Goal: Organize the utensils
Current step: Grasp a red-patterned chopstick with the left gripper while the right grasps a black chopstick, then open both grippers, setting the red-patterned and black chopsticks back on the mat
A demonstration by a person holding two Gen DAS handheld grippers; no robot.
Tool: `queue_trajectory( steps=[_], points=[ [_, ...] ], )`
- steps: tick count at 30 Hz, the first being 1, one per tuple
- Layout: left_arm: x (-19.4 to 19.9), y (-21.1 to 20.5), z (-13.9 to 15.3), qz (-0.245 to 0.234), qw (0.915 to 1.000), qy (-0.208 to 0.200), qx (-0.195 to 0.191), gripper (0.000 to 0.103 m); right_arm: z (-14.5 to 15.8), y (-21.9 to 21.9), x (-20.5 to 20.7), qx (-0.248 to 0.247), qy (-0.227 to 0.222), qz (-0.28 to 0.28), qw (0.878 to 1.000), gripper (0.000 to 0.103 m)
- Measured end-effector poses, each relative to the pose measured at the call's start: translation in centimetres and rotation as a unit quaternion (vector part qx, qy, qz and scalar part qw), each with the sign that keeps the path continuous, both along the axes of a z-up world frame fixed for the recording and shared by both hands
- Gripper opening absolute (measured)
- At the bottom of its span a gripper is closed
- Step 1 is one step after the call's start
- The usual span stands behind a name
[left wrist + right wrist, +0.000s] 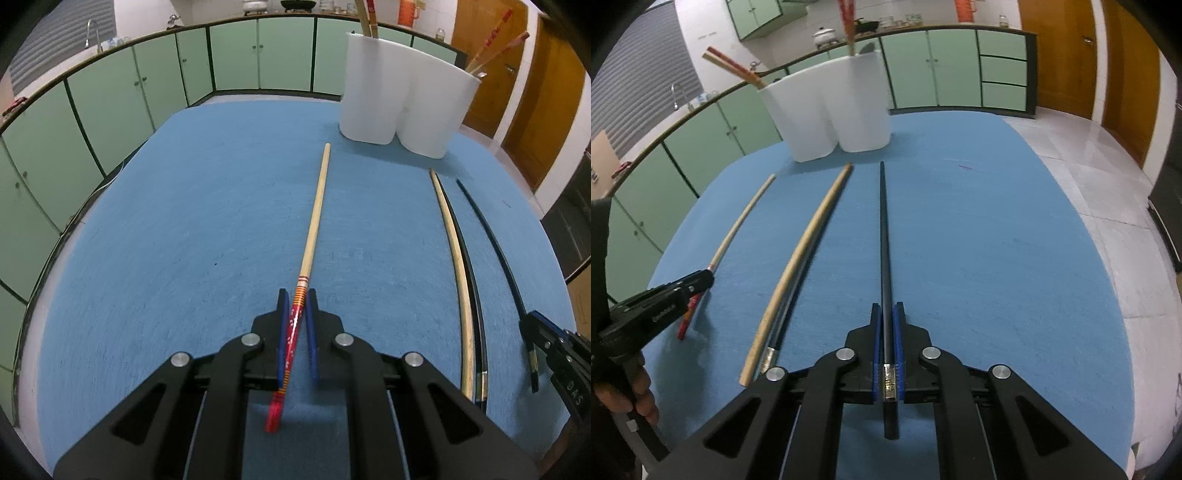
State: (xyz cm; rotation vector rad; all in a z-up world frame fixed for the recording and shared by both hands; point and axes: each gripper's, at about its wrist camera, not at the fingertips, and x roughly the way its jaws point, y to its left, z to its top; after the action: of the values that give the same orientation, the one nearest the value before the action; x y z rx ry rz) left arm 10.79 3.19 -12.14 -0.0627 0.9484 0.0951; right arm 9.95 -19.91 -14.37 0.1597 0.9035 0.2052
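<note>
My left gripper (296, 295) is shut on the red-handled chopstick (314, 221), gripping its red patterned end; the pale shaft points toward the white holder (402, 99). My right gripper (887, 308) is shut on a black chopstick (884, 236) near its silver-banded end. In the right wrist view the left gripper (701, 280) shows at the left with the red-handled chopstick (746, 218). A plain wooden chopstick (801, 254) and another black chopstick (783, 317) lie side by side on the blue table (997, 258). The white holder (827, 110) has chopsticks standing in it.
The white two-compartment holder stands at the table's far edge. Green cabinets (110, 92) run behind the table. A wooden door (1067, 55) and tiled floor (1089, 177) lie to the right. The right gripper (543, 332) shows at the right edge of the left wrist view.
</note>
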Motion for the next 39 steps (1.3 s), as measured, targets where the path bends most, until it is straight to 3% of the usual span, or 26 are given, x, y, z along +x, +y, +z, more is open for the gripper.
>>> queue_trajectory(
  steps=[14, 15, 16, 17, 18, 19, 22, 28, 39],
  points=[
    [2.9, 0.1, -0.2, -0.002, 1.0, -0.003, -0.001, 0.009, -0.3, -0.6, 3.5, 0.02, -0.004, -0.034, 0.999, 0.007],
    [2.8, 0.2, -0.1, -0.007, 1.0, -0.004, -0.004, 0.011, -0.3, -0.7, 3.4, 0.023, -0.005, -0.031, 0.999, 0.008],
    [2.7, 0.3, -0.1, -0.01, 0.9999, -0.006, -0.009, 0.02, -0.2, -1.1, 3.1, 0.032, -0.01, -0.03, 0.999, 0.011],
    [2.6, 0.4, 0.0, -0.012, 0.9998, -0.008, -0.014, 0.029, -0.1, -1.5, 2.7, 0.04, -0.014, -0.031, 0.999, 0.02],
    [2.1, 0.7, 0.1, -0.016, 0.9995, -0.015, -0.024, 0.046, 0.1, -1.8, 2.3, 0.05, -0.019, -0.03, 0.998, 0.024],
    [1.6, 0.8, 0.3, -0.018, 0.9993, -0.022, -0.025, 0.048, 0.3, -2.2, 1.6, 0.057, -0.028, -0.03, 0.998, 0.024],
    [-0.2, 1.3, 0.5, -0.035, 0.9986, -0.033, -0.022, 0.048, 0.7, -3.0, -0.3, 0.044, -0.048, -0.023, 0.998, 0.024],
    [-3.3, 2.3, -0.1, -0.039, 0.9986, -0.033, -0.017, 0.051, 0.1, -3.7, -3.0, 0.047, -0.045, -0.001, 0.998, 0.024],
    [-4.3, 1.9, -0.3, -0.051, 0.9981, -0.033, -0.013, 0.05, 0.1, -1.0, -3.1, 0.018, -0.042, 0.043, 0.998, 0.023]
  ],
)
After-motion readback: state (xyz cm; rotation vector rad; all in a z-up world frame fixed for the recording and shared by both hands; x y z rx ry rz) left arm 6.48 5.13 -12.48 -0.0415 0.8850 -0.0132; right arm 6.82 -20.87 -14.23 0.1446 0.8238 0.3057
